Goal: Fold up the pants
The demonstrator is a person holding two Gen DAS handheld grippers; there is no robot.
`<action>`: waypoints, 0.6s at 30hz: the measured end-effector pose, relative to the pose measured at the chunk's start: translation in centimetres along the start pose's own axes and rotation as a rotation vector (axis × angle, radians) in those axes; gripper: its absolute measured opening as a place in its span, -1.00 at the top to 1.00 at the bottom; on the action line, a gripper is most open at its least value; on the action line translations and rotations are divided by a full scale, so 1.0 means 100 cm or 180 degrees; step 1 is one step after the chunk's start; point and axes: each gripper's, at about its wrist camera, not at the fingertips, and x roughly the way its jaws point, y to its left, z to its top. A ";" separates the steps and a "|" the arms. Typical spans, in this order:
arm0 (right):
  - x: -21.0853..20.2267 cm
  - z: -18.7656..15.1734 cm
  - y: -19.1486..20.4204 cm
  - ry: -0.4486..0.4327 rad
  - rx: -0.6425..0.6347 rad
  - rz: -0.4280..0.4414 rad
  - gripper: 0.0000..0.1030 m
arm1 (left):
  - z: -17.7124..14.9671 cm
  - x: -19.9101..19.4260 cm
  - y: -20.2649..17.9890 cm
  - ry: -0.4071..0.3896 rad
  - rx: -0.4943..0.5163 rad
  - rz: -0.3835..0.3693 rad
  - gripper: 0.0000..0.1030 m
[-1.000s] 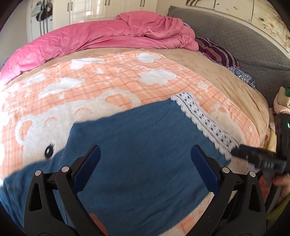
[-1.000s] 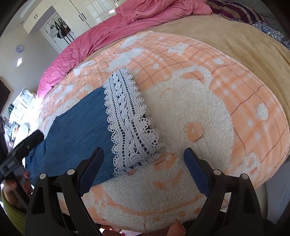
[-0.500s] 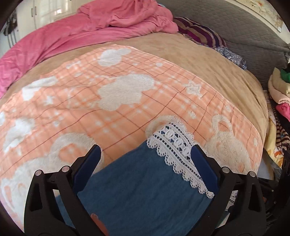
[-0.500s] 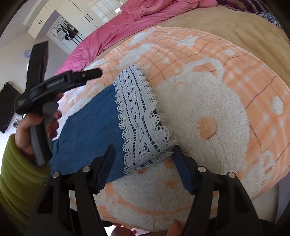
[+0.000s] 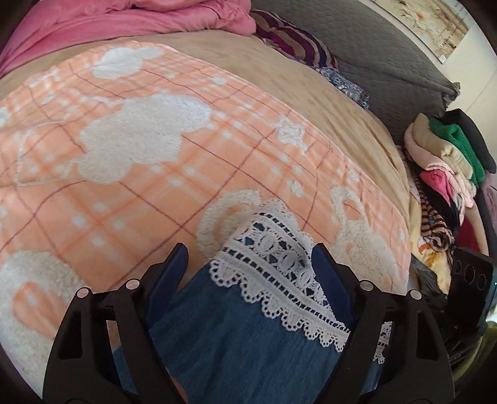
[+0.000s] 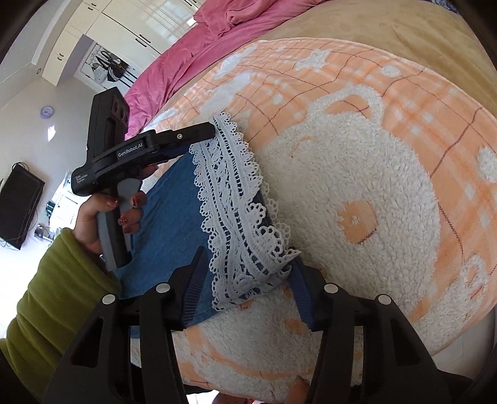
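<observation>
- Pants (image 5: 245,338): one pair, blue denim w/ white lace trim (image 5: 279,279) at the hem; lying on the orange-and-white fleece blanket (image 5: 130,161) on the bed, near its edge.
- Left gripper (image 5: 248,264): jaws spread apart, nothing clamped. Lace hem sits between them; far corner of the lace pokes just past the tips, right jaw touching or just beside the lace edge, left jaw beside the denim side edge w/ a strip of blanket showing.
- Right gripper (image 6: 248,282): jaws also parted, not squeezing anything. Near corner of the hem lies between them – lace draped across the gap, denim edge against the left jaw. Can't tell if the pads touch the cloth or sit just above it.
- From the right wrist view, the left gripper (image 6: 198,136) shows side-on w/ its tip at the far corner of the lace; held by the left hand (image 6: 102,214) in a green sleeve.
- Counts: 2 grippers, 1 pair of pants, 1 lace band visible across the hem, 1 fleece blanket.
- Around: pink duvet (image 5: 124,18) bunched at the far end of the bed, tan sheet (image 5: 279,68) beyond the blanket, a striped pillow (image 5: 295,40) by the grey headboard (image 5: 388,62), one pile of folded clothes (image 5: 447,161) beside the bed.
</observation>
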 end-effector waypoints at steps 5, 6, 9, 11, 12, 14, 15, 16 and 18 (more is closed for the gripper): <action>0.003 0.002 0.000 0.0006 0.0003 0.0001 0.15 | 0.000 0.011 -0.006 0.0067 0.0137 -0.0015 -0.06; 0.003 0.002 0.000 0.0007 0.0001 -0.0023 0.24 | -0.001 0.011 -0.005 0.0054 0.0101 -0.0023 -0.01; 0.003 0.003 -0.001 -0.0017 0.0004 -0.0049 0.45 | -0.002 0.010 -0.002 0.0006 0.0010 -0.0004 0.65; 0.004 0.004 0.000 -0.0030 -0.0032 -0.0045 0.49 | -0.004 0.005 -0.009 -0.0047 0.0127 0.0075 0.70; 0.003 0.004 0.002 -0.0045 -0.0061 -0.0036 0.52 | -0.004 0.003 -0.011 -0.0061 0.0124 0.0103 0.72; 0.003 0.005 0.006 -0.0087 -0.0108 0.0032 0.56 | -0.003 -0.002 -0.011 -0.0109 0.0058 0.0100 0.73; 0.002 0.005 0.010 -0.0116 -0.0141 0.0110 0.57 | -0.003 -0.008 -0.012 -0.0174 0.0062 0.0092 0.73; 0.000 0.005 0.015 -0.0154 -0.0188 0.0207 0.57 | -0.003 -0.013 -0.012 -0.0215 0.0053 0.0055 0.73; -0.004 0.004 0.028 -0.0237 -0.0354 0.0363 0.57 | -0.004 -0.030 -0.010 -0.0334 0.0016 -0.0006 0.73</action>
